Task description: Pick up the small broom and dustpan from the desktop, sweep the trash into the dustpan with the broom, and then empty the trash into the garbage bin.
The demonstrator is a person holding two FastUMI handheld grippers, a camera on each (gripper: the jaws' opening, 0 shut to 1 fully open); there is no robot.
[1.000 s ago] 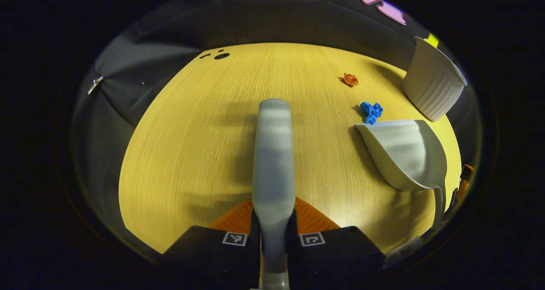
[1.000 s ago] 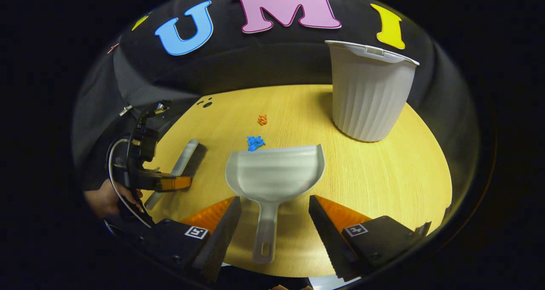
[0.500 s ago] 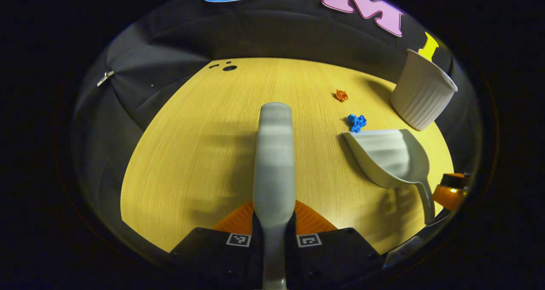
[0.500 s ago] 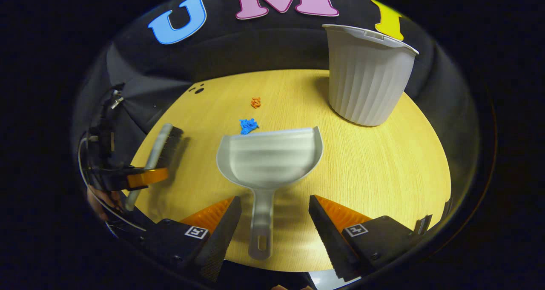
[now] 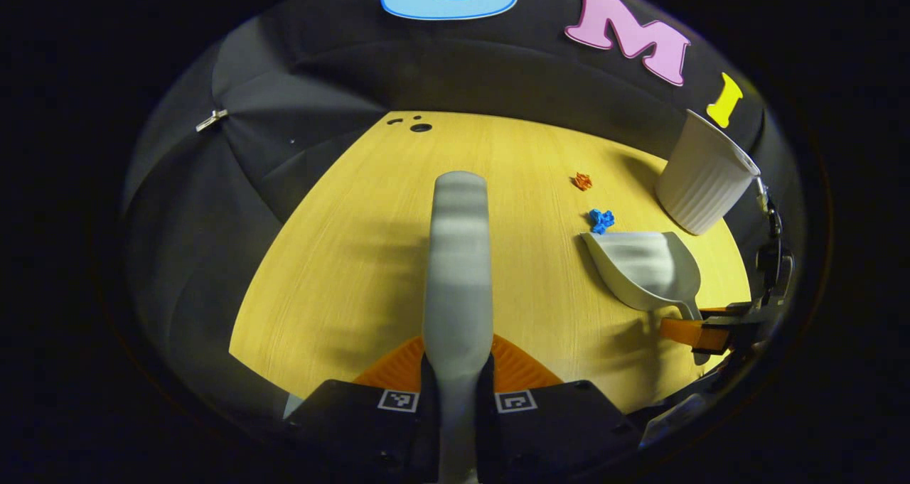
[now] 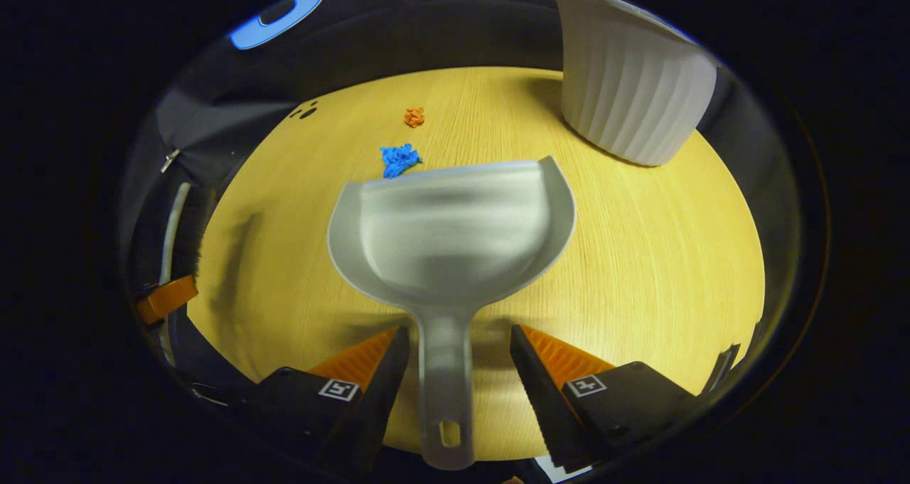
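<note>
Left claw (image 5: pixel 457 370) clamps the broom (image 5: pixel 458 256) above the tabletop (image 5: pixel 341 256); right claw (image 6: pixel 458 359), jaws apart, straddles the dustpan (image 6: pixel 448 235) handle. Closing off-centre could twist the pan, nudging the blue scrap (image 6: pixel 399 160) at its lip.

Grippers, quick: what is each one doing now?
Left gripper: shut on the broom.
Right gripper: open, jaws either side of the dustpan handle.

right gripper (image 6: pixel 455 349) moved in around dustpan (image 6: pixel 451 235) handle, broom (image 5: pixel 458 271) lifted

wooden tabletop (image 5: pixel 355 256), dark holes (image 5: pixel 419 126)
</note>
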